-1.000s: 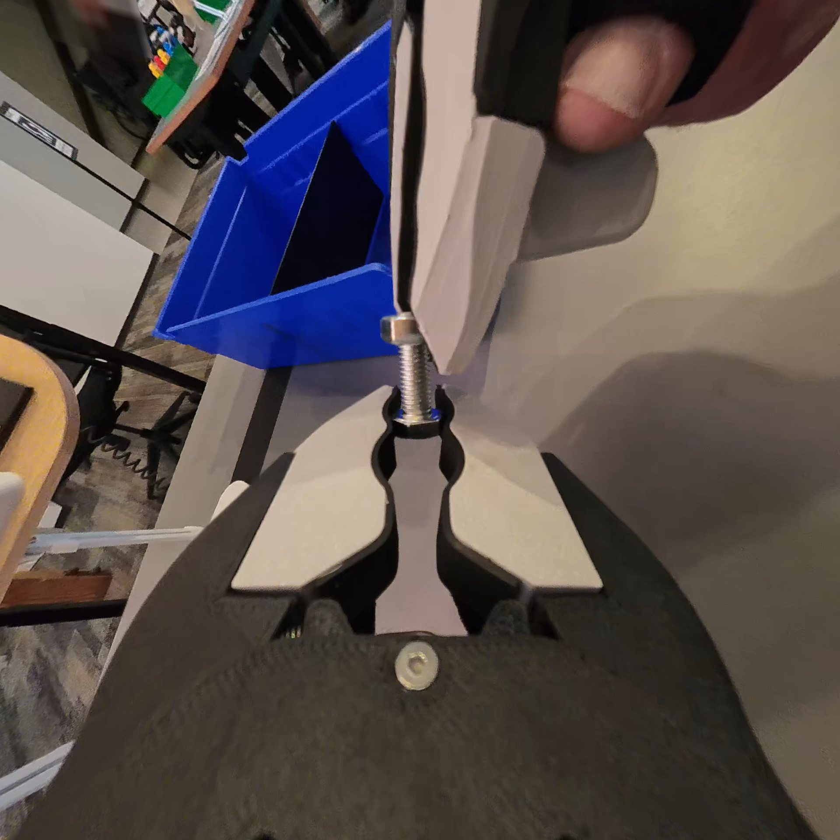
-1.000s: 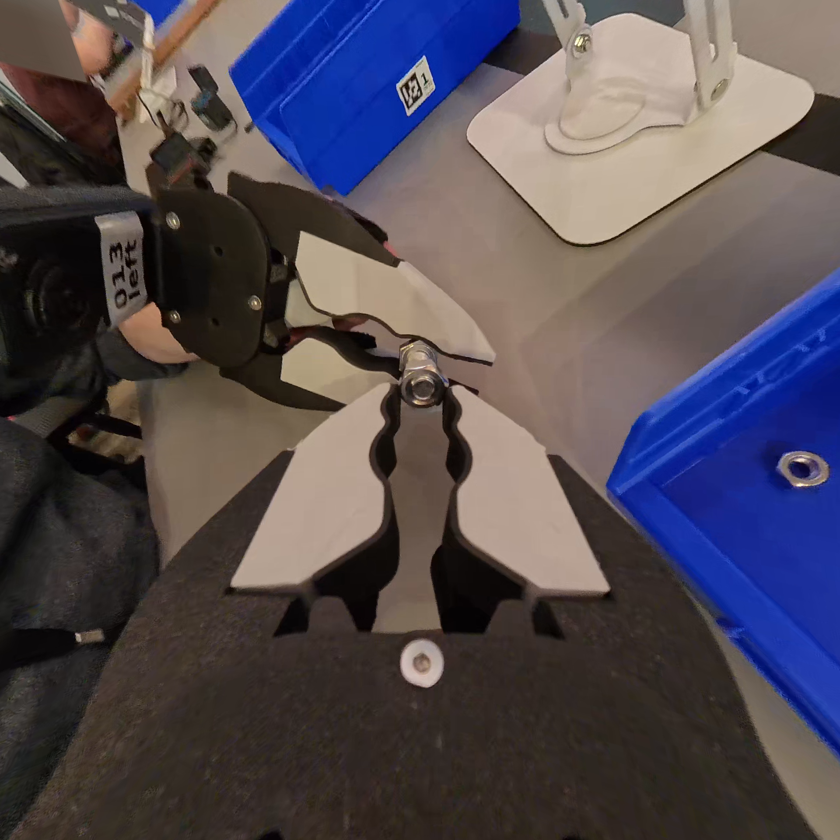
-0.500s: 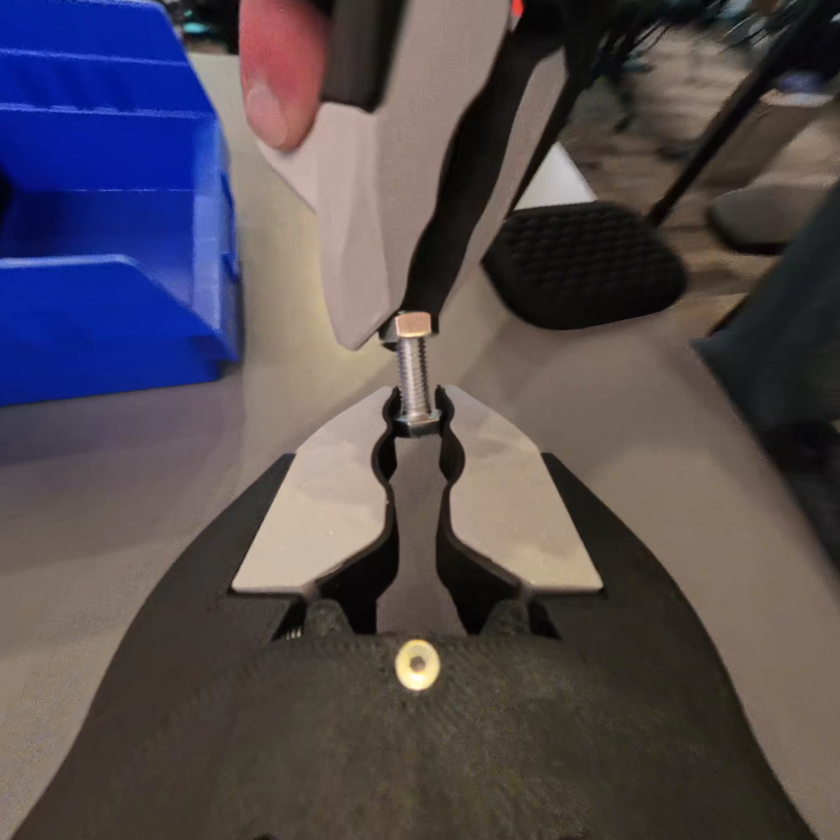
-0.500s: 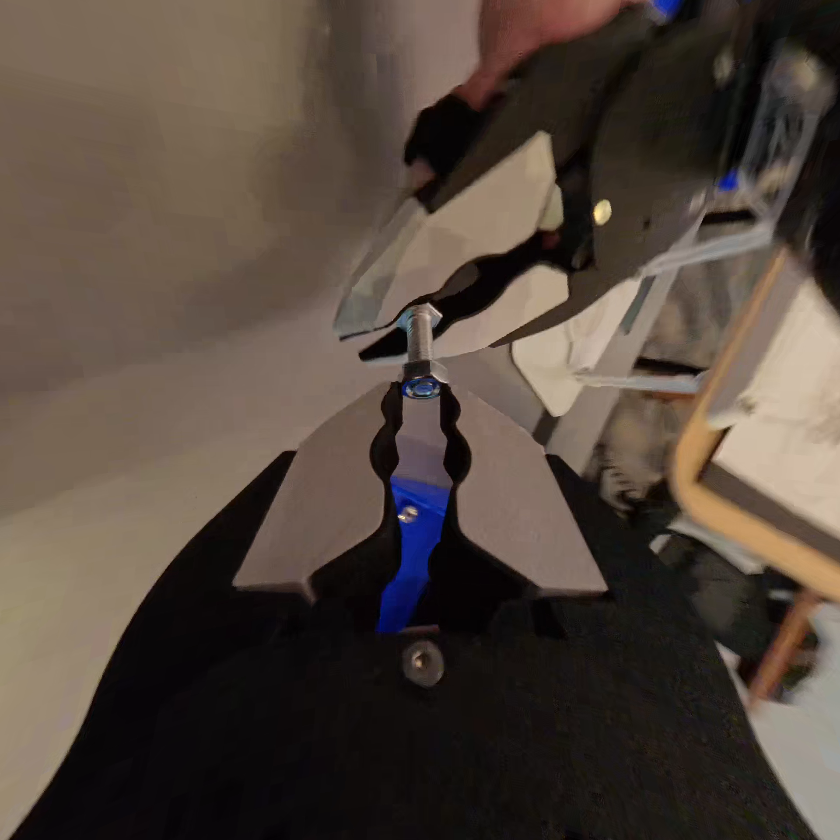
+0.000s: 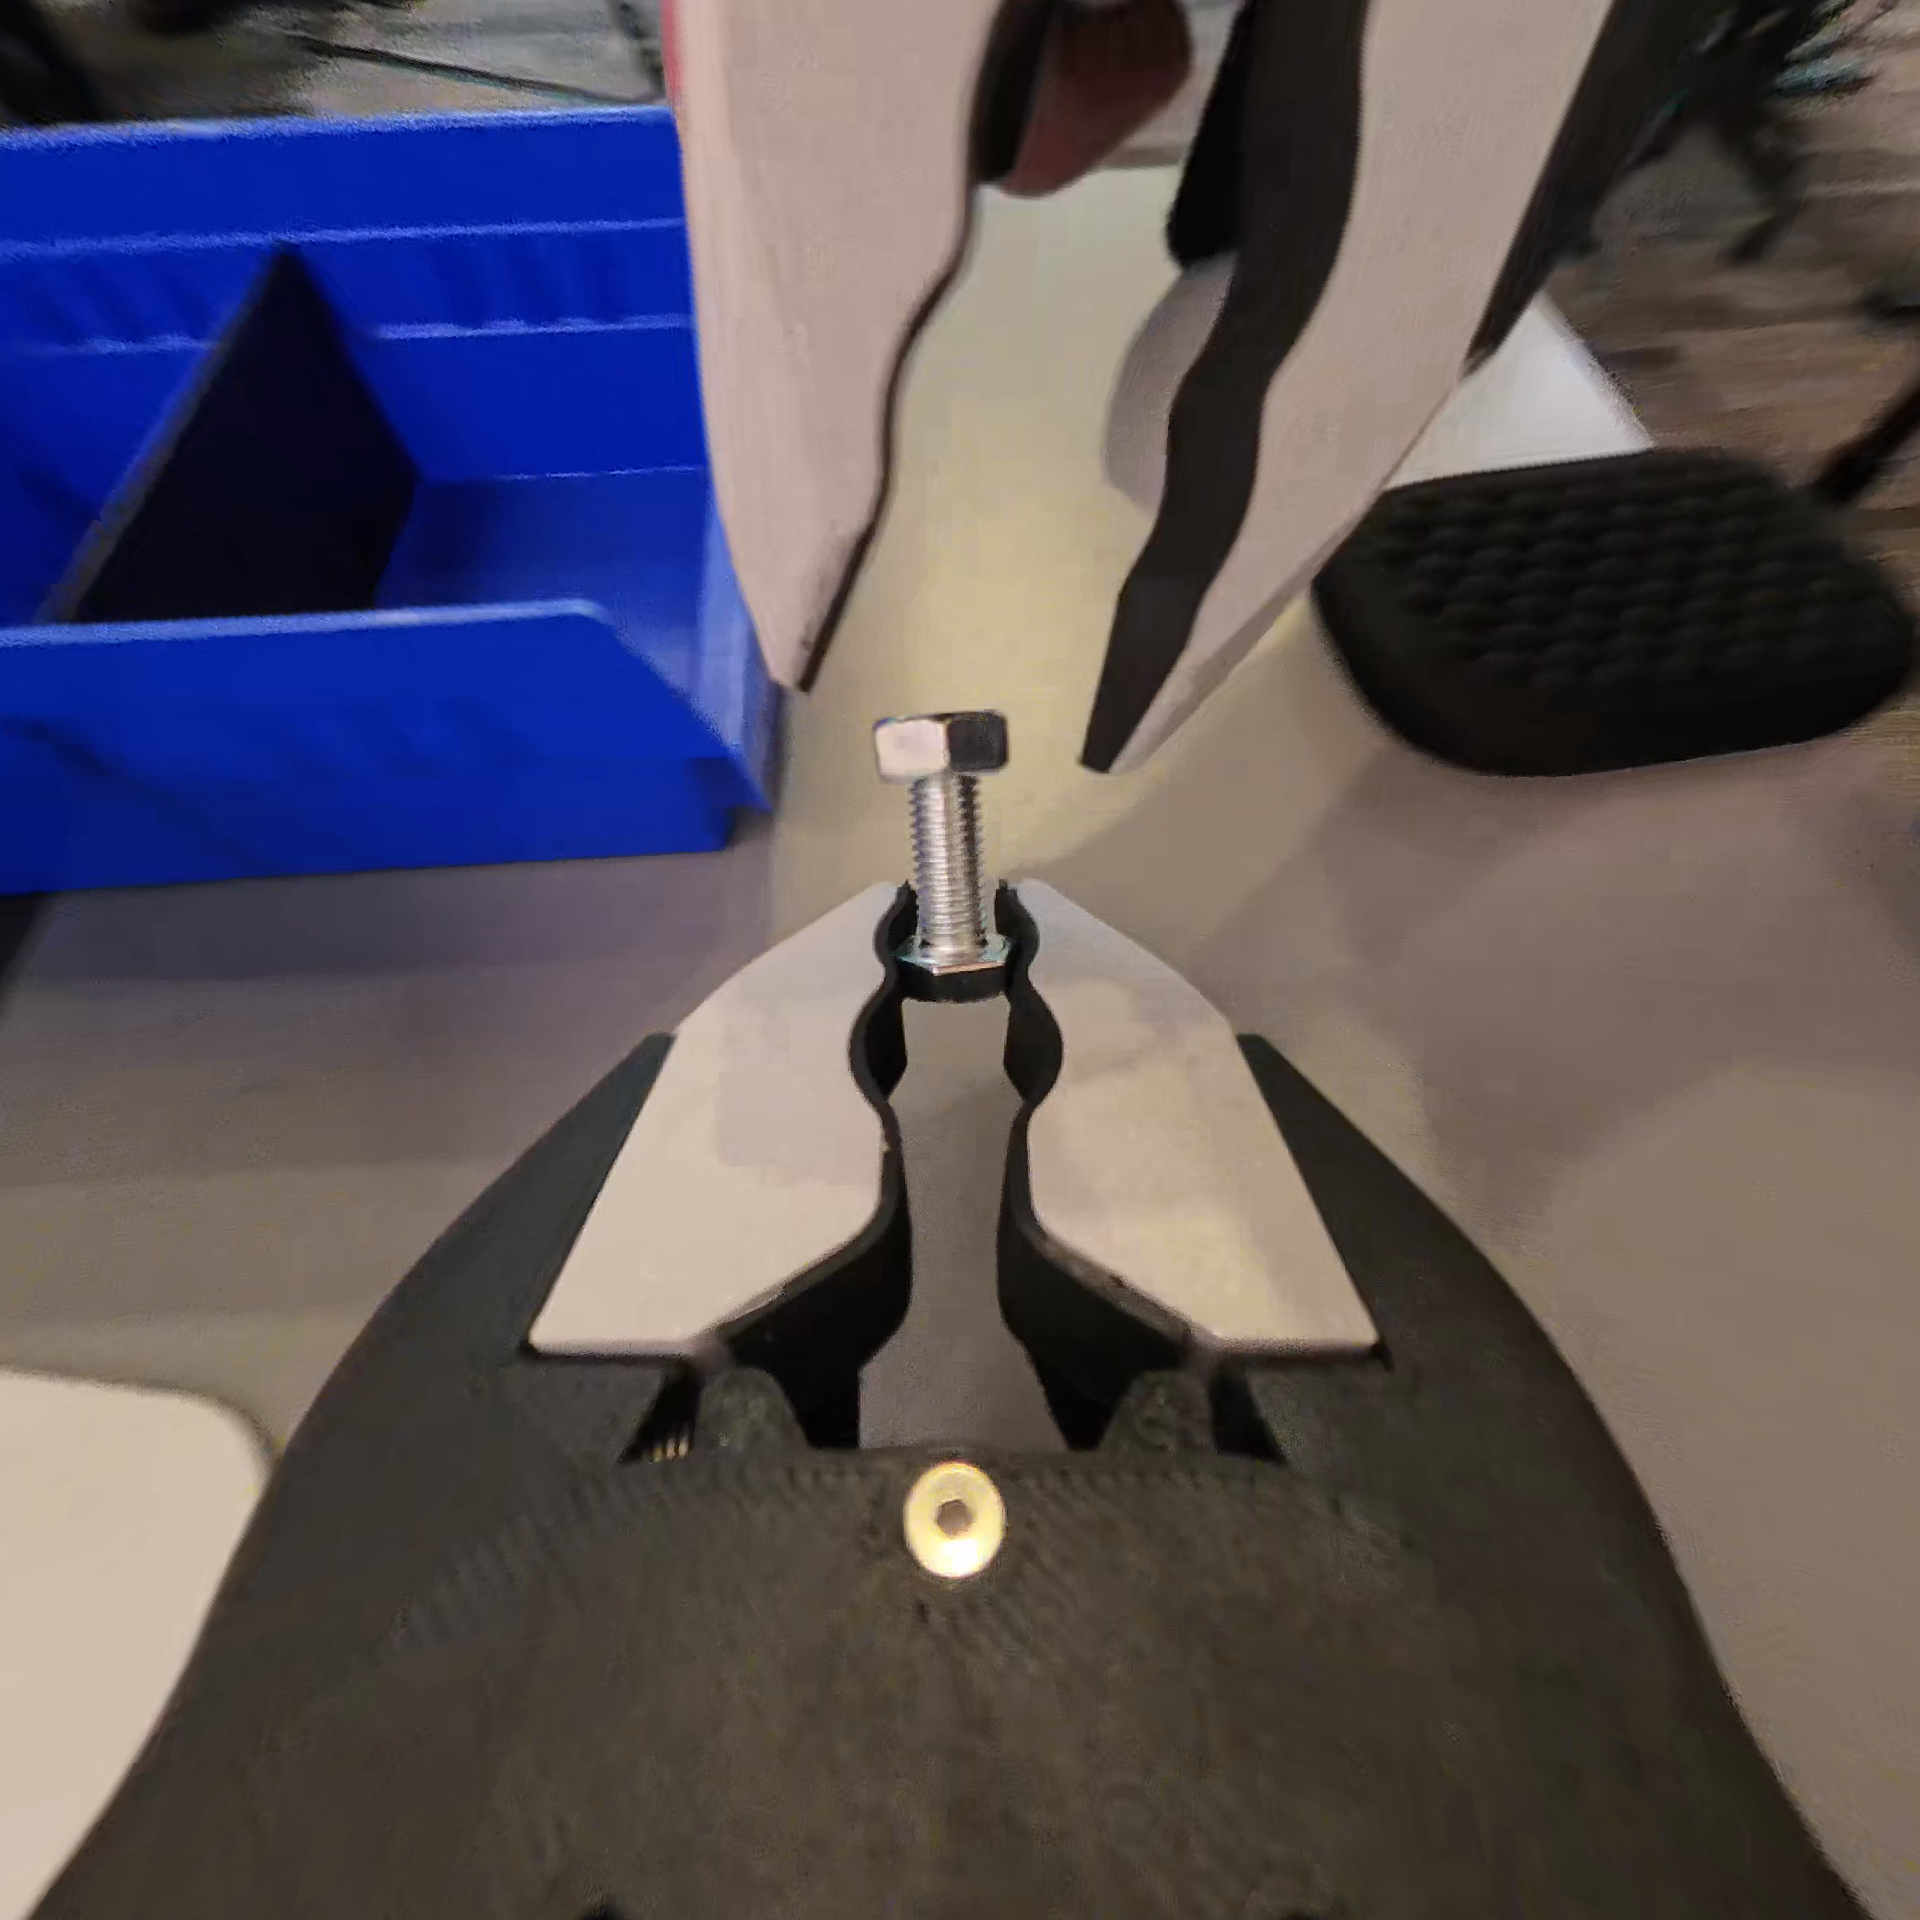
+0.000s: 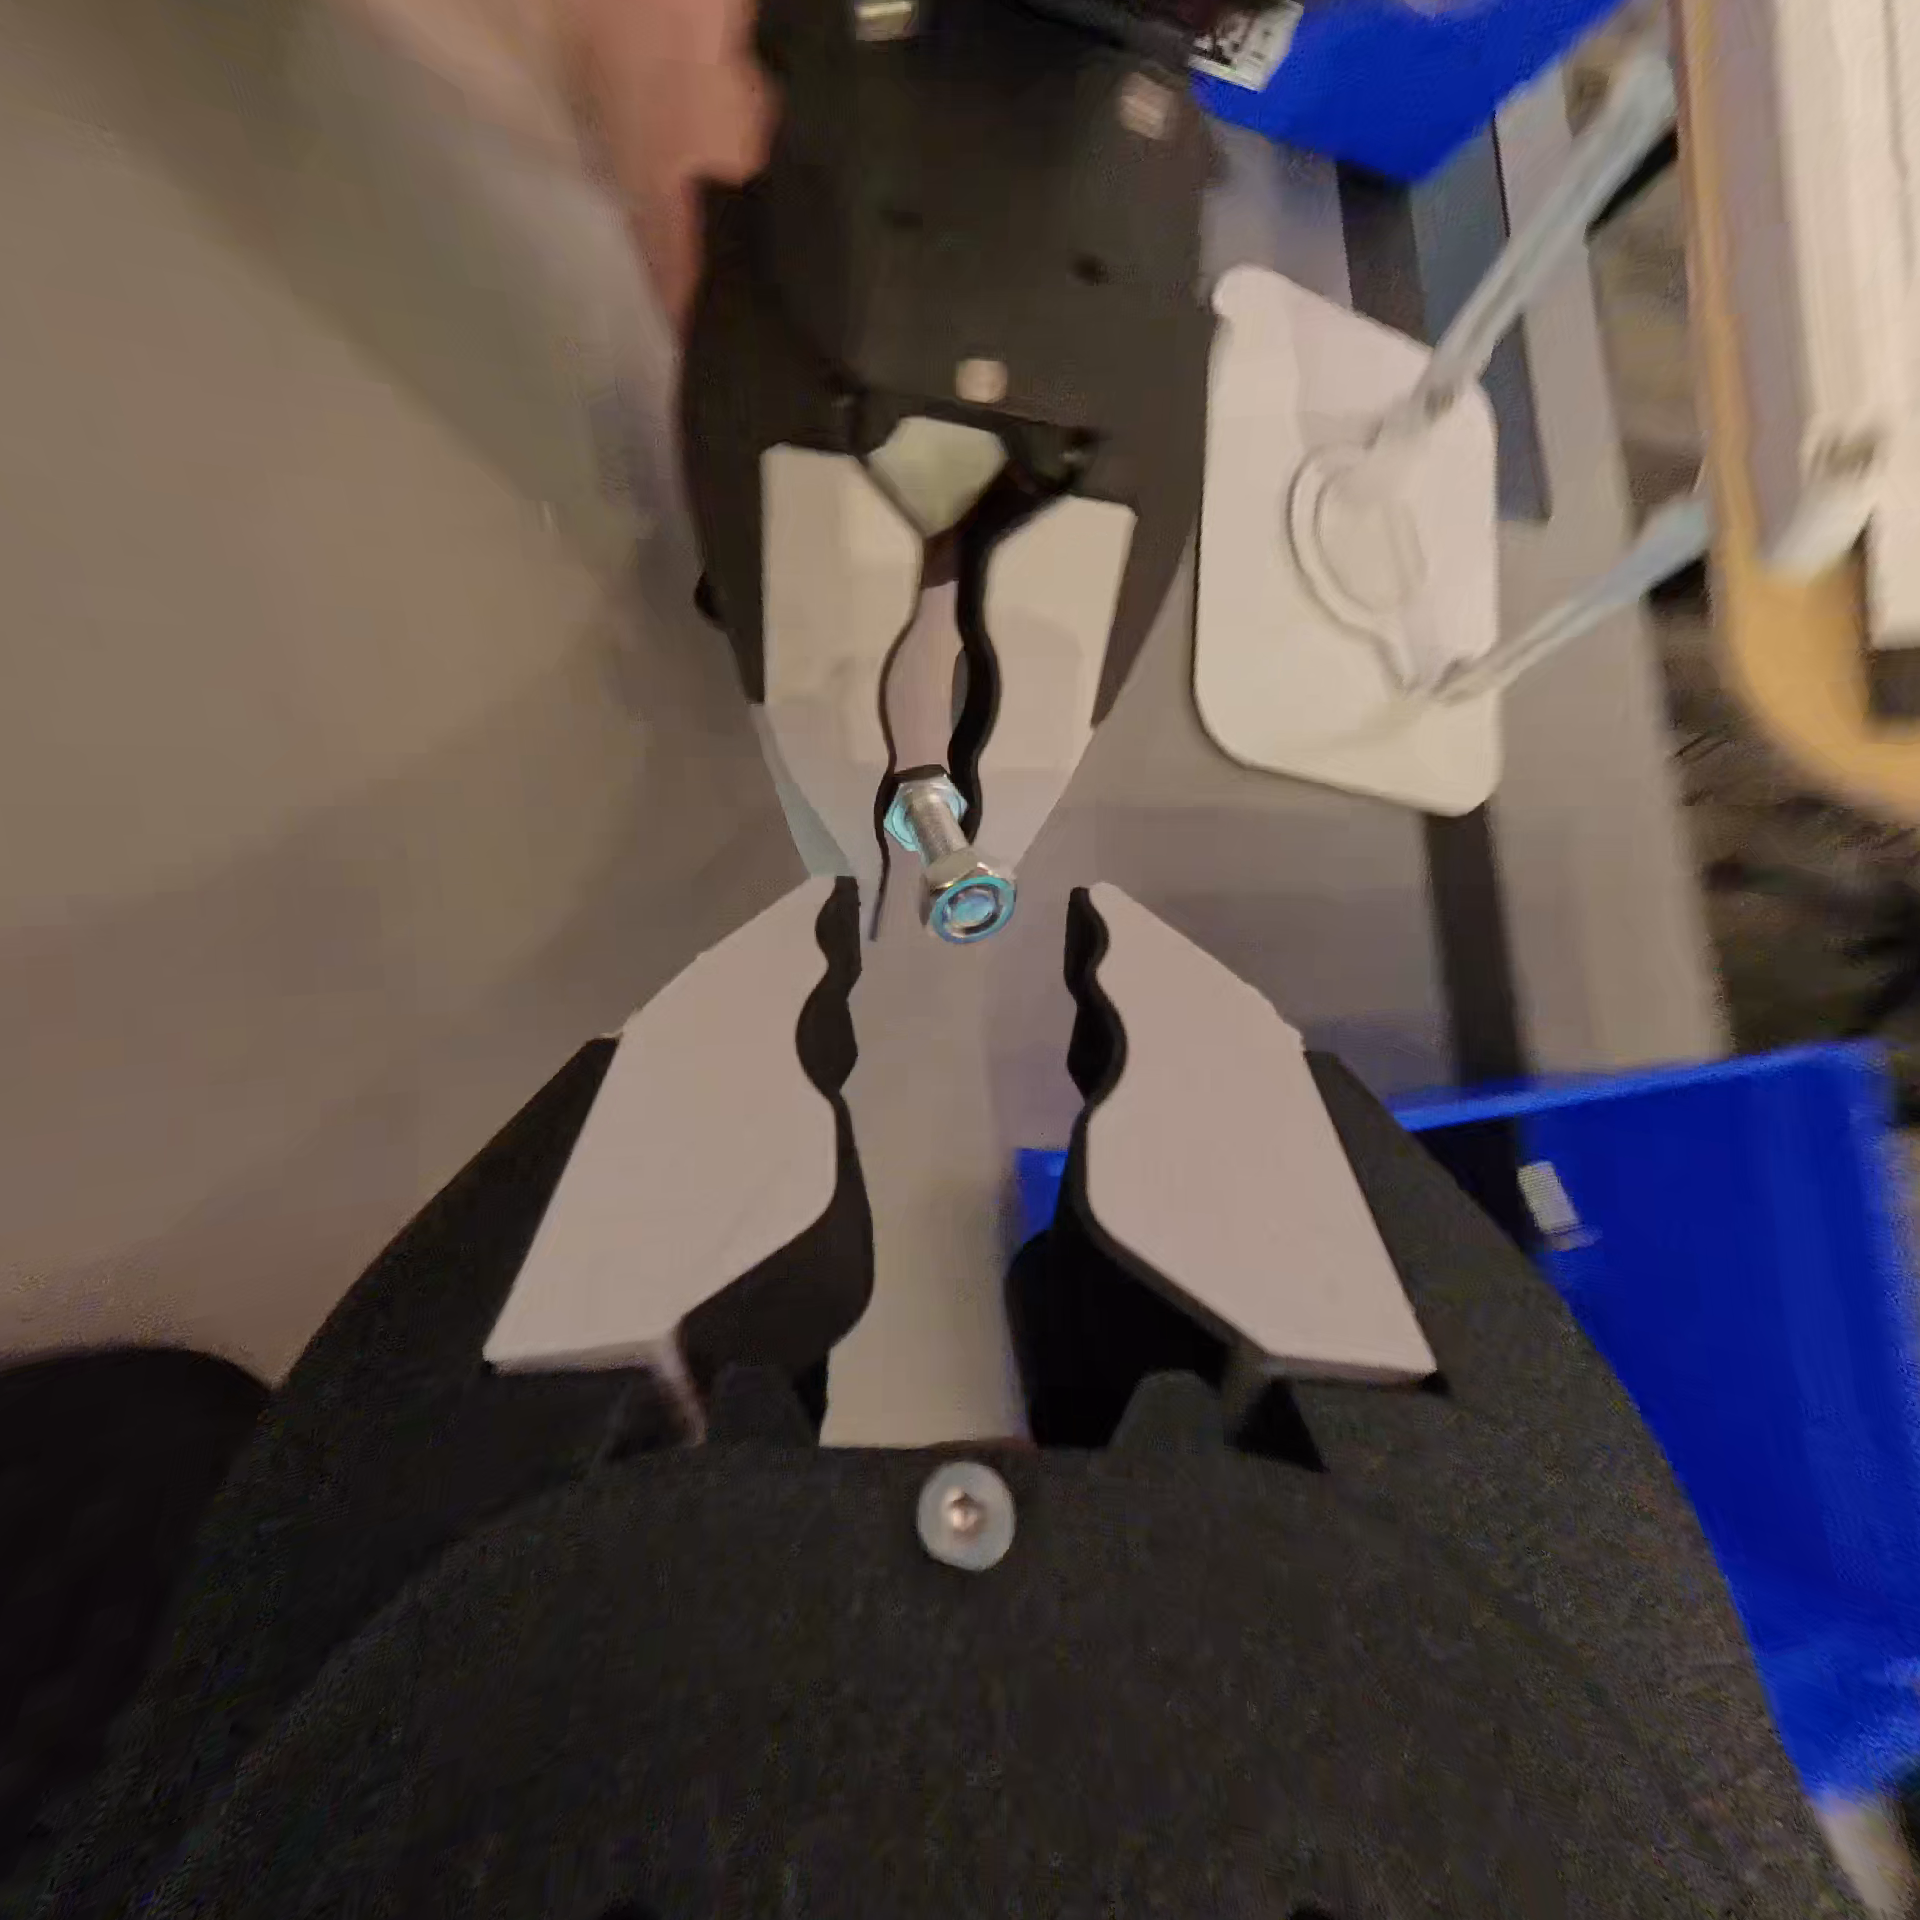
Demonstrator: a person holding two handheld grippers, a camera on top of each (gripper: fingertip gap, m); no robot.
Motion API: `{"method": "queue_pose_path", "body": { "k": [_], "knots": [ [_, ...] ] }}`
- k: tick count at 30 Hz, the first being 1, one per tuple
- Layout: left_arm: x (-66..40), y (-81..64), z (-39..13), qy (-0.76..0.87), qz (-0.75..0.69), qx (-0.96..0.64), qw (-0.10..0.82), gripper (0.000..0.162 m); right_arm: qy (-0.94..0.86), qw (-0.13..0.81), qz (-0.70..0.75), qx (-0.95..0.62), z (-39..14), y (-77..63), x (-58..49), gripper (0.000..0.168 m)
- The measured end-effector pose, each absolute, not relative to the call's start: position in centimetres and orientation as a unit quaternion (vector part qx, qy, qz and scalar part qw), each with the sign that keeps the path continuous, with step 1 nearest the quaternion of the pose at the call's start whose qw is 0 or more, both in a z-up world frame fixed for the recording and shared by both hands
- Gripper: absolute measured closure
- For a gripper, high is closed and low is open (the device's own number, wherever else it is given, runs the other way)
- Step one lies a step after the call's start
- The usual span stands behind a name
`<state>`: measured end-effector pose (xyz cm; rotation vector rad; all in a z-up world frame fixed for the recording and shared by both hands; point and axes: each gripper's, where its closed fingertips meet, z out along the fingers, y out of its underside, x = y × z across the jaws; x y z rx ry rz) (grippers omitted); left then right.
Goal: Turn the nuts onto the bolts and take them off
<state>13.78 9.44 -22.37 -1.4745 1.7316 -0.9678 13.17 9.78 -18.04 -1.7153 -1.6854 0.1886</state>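
In the left wrist view my left gripper (image 5: 954,899) is shut on a silver nut (image 5: 951,951). A silver bolt (image 5: 943,831) stands threaded in the nut, its hex head pointing away. My right gripper (image 5: 951,717) hangs just beyond the head, jaws open on either side without touching it. In the right wrist view my right gripper (image 6: 961,899) is open. The bolt (image 6: 961,894) points its head at me between the tips. The left gripper (image 6: 925,821) faces me, shut on the nut (image 6: 920,805).
A blue bin (image 5: 364,675) stands on the grey table to the left. Another blue bin (image 6: 1714,1299) sits low right with a small metal part (image 6: 1548,1210) in it. A white stand base (image 6: 1351,582) lies beyond. A black textured pad (image 5: 1610,613) is at the right.
My right gripper has let go of the bolt head and opened, and has backed off slightly. The left gripper still grips the nut. Both views have swung round.
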Motion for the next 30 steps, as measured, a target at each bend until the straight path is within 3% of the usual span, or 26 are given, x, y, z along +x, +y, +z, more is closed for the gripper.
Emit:
{"method": "queue_pose_path", "body": {
  "k": [8,12,17,23,30],
  "knots": [
    [14.1,12.9,-22.0,0.653,-0.149,-0.573,0.472,0.148,-0.360,0.296,0.331,-0.820,-18.5,11.3,13.5,0.133],
    [14.1,13.4,-21.9,0.648,-0.093,-0.569,0.498,0.148,-0.330,0.283,0.366,-0.823,-19.3,10.9,13.1,0.147],
    [14.2,13.2,-22.0,0.652,-0.097,-0.563,0.498,0.148,-0.353,0.303,0.350,-0.813,-19.6,10.9,13.2,0.150],
    [14.3,10.9,-23.0,0.683,-0.217,-0.568,0.404,0.148,-0.543,0.322,0.221,-0.743,-20.3,9.7,13.3,0.150],
    [13.2,5.6,-23.2,0.692,-0.449,-0.519,0.223,0.148,-0.789,0.329,0.008,-0.519,-20.2,7.4,12.5,0.150]
  ]
}}
